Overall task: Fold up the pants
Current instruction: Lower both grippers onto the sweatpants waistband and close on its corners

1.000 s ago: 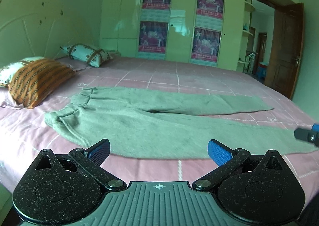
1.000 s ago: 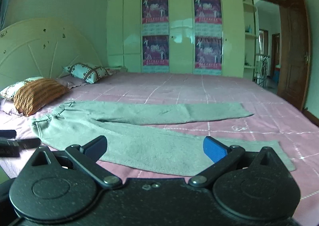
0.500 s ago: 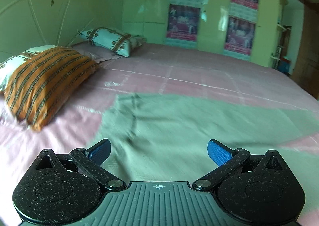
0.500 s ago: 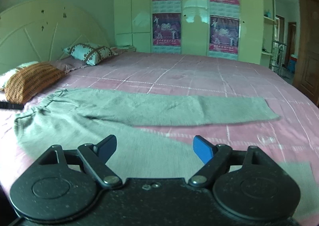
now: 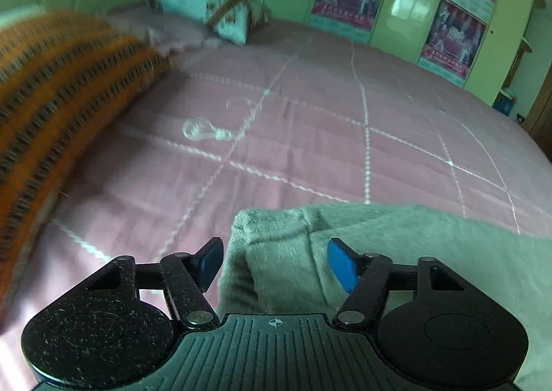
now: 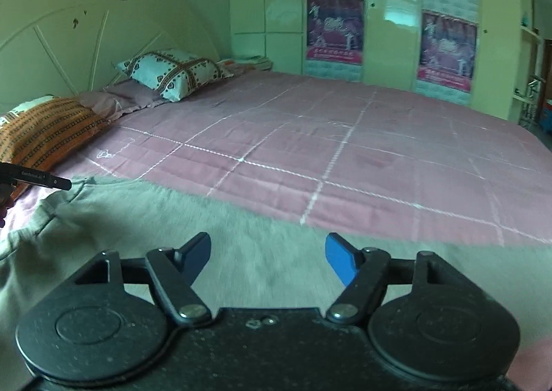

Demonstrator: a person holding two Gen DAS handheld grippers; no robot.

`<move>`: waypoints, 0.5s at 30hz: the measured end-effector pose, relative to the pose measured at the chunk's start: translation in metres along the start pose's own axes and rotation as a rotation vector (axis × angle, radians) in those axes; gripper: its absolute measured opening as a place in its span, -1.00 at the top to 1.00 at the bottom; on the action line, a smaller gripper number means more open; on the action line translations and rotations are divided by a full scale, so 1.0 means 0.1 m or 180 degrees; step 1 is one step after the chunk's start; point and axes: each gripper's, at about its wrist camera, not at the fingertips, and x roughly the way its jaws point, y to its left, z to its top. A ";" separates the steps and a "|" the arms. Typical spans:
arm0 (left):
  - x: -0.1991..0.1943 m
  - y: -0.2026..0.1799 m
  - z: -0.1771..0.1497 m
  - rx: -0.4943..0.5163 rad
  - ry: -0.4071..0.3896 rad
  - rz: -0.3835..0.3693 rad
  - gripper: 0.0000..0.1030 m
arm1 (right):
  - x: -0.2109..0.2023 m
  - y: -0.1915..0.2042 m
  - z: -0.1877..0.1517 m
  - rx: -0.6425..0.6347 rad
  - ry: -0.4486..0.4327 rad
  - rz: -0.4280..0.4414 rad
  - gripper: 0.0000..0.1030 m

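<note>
Small white lettering runs along the dark body of the left gripper [image 6: 38,179] where it enters the right wrist view from the left edge, but it is too small to read. The posters [image 6: 335,30] on the wardrobe doors [image 6: 391,15] carry a pale band of writing under each picture — also illegible. Four posters show in the right wrist view, two stacked on each of two doors.

One pair of grey-green pants [image 5: 396,253] lies flat on the pink quilted bedspread [image 5: 310,135]. In the left wrist view a raised corner of the garment sits between the blue fingertips [image 5: 339,265] of the left gripper [image 5: 274,261]; the jaws stand wide, and neither pad presses the cloth. Ahead of those jaws the bedspread carries a small stitched bulb-shaped motif [image 5: 196,130].

The right gripper [image 6: 267,258] also has its jaws wide apart, with nothing held; the pants' fabric [image 6: 241,228] spreads directly under and ahead of it, its far edge lying just beyond the fingertips.

Two pillows show clearly — an orange striped one [image 6: 45,134] far left of the jaws and a pale patterned one [image 6: 174,73] beyond it, by the cream headboard [image 6: 86,32].
</note>
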 end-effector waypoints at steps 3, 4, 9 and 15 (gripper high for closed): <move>0.24 0.01 0.04 -0.0021 0.0084 0.0004 -0.16 | 0.32 -0.03 0.05 -0.0034 0.0082 0.0037 -0.21; 0.27 0.01 0.05 -0.0027 0.0074 0.0006 -0.16 | 0.41 -0.05 0.05 -0.0055 0.0123 0.0054 -0.17; 0.35 0.00 0.08 -0.0016 0.0138 -0.0065 0.03 | 0.87 -0.09 0.08 -0.0246 0.0375 0.0102 -0.02; 0.40 0.02 0.13 0.0053 0.0208 -0.0093 -0.09 | 1.31 -0.19 0.07 -0.0402 0.0668 0.0113 0.07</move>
